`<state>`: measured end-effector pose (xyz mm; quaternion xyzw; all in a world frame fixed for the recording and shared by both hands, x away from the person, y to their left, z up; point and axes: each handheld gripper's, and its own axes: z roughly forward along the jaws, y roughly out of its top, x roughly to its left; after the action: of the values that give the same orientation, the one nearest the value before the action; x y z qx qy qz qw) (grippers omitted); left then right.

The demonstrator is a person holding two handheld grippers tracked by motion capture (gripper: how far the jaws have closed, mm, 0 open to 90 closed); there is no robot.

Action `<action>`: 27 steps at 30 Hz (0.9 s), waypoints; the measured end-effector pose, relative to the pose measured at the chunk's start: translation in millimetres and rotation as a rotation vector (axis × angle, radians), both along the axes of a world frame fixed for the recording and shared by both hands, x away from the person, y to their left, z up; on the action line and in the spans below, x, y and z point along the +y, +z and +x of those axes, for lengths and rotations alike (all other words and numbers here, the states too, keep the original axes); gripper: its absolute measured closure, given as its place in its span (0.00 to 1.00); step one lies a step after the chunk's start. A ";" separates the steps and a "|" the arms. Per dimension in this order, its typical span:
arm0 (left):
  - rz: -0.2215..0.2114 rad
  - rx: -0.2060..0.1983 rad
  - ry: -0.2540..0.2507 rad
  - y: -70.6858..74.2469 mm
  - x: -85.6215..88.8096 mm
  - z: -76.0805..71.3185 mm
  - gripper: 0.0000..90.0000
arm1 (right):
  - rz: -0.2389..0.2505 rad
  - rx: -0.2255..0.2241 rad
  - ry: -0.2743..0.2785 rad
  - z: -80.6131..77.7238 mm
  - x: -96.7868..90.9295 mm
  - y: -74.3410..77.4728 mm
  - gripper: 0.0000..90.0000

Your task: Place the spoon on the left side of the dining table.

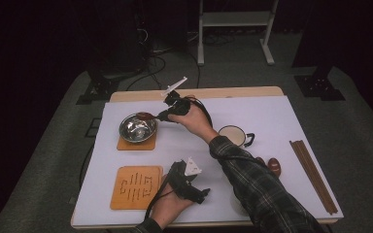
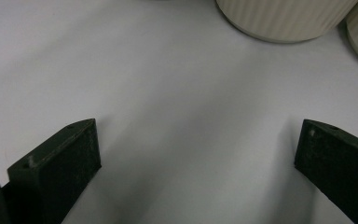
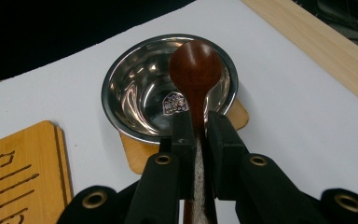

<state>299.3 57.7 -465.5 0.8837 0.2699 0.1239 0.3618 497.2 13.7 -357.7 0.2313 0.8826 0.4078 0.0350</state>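
My right gripper (image 1: 167,112) is shut on the handle of a dark red-brown wooden spoon (image 1: 144,116). The spoon's head hangs over the far rim of a shiny steel bowl (image 1: 137,127), which rests on a small wooden coaster (image 1: 136,144). In the right gripper view the pads (image 3: 182,135) pinch the handle, and the spoon head (image 3: 196,65) hovers above the steel bowl (image 3: 140,93). Near the front edge, my left gripper (image 1: 190,180) rests low over the white cloth. Its jaws stand wide apart in the left gripper view (image 2: 196,149) with nothing between them.
A slotted wooden board (image 1: 136,187) lies at the front left. A cream mug (image 1: 233,135) stands right of centre, with a small brown piece (image 1: 273,166) and dark chopsticks (image 1: 313,174) further right. Two ribbed cream cups (image 2: 284,18) stand ahead of the left gripper.
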 end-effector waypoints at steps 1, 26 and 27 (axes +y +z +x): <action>0.001 0.001 0.000 0.1 0.0 0.0 0.00 | -0.004 -0.001 0.002 0.7 1.0 -1.0 0.90; 0.001 0.000 -0.001 0.1 0.0 0.1 0.00 | -0.081 0.011 0.049 5.9 31.2 -18.8 0.90; 0.000 -0.001 -0.001 0.1 0.0 0.1 0.00 | -0.086 0.012 0.051 5.8 32.2 -19.6 0.90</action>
<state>299.4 57.7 -465.5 0.8839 0.2691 0.1241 0.3619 503.0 45.9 -377.3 0.2095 0.9050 0.3690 0.0289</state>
